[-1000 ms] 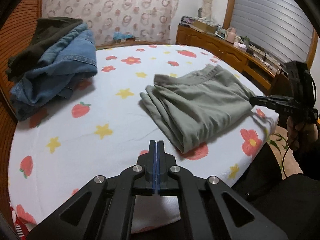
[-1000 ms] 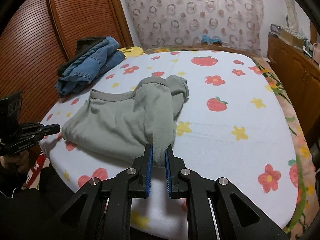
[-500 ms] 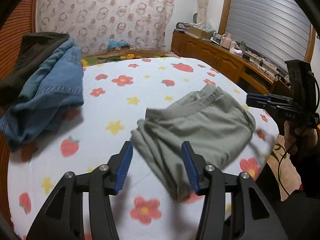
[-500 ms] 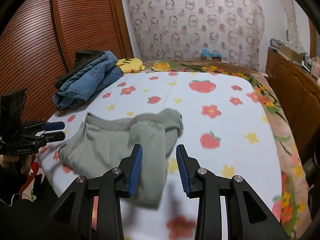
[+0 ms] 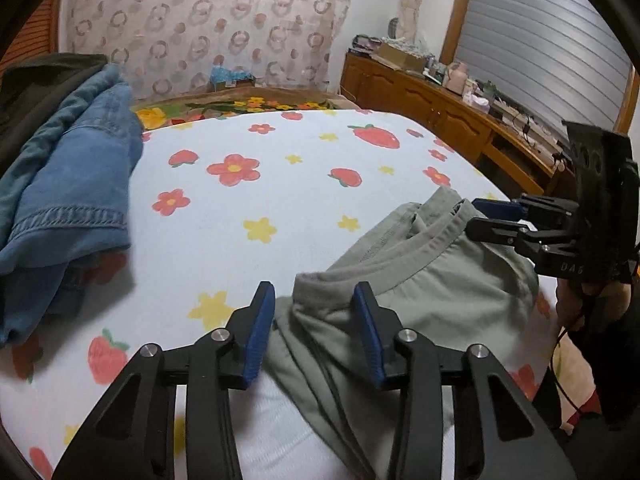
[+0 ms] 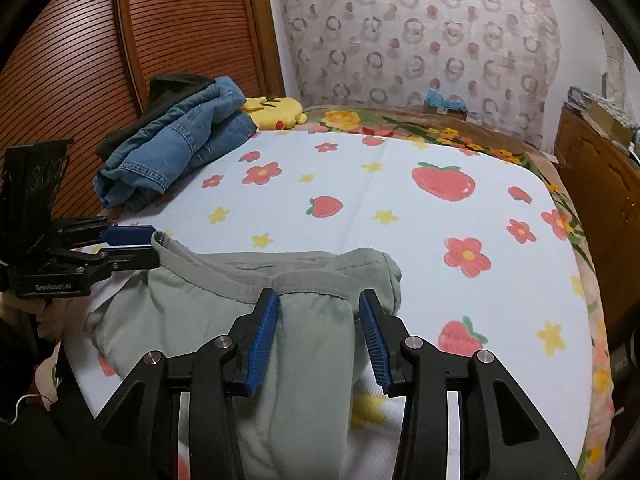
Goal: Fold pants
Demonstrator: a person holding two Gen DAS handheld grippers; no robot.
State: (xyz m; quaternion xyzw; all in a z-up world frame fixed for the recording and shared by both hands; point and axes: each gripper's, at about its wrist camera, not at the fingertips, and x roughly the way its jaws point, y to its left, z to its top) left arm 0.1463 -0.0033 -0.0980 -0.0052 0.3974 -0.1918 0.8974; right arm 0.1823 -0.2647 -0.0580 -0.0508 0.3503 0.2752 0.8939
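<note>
The grey-green pants (image 5: pixel 432 292) lie folded on the bed, also in the right wrist view (image 6: pixel 224 304). My left gripper (image 5: pixel 314 312) is open with its jaws astride the near left corner of the waistband, holding nothing. It shows at the left in the right wrist view (image 6: pixel 136 246). My right gripper (image 6: pixel 318 320) is open with its jaws astride the folded-over leg end at the pants' right side. It shows at the right in the left wrist view (image 5: pixel 492 218), open at the waistband's far corner.
A pile of blue jeans (image 5: pixel 68 184) and a dark garment (image 6: pixel 176 84) lies at the bed's far left by a slatted wooden door (image 6: pixel 160 28). A yellow plush (image 6: pixel 276 108) sits near it. A wooden sideboard (image 5: pixel 448 116) runs along the right.
Both grippers opened; the right one let go of the pants leg. Both then moved in close to the pants' waistband end, one at each corner.
</note>
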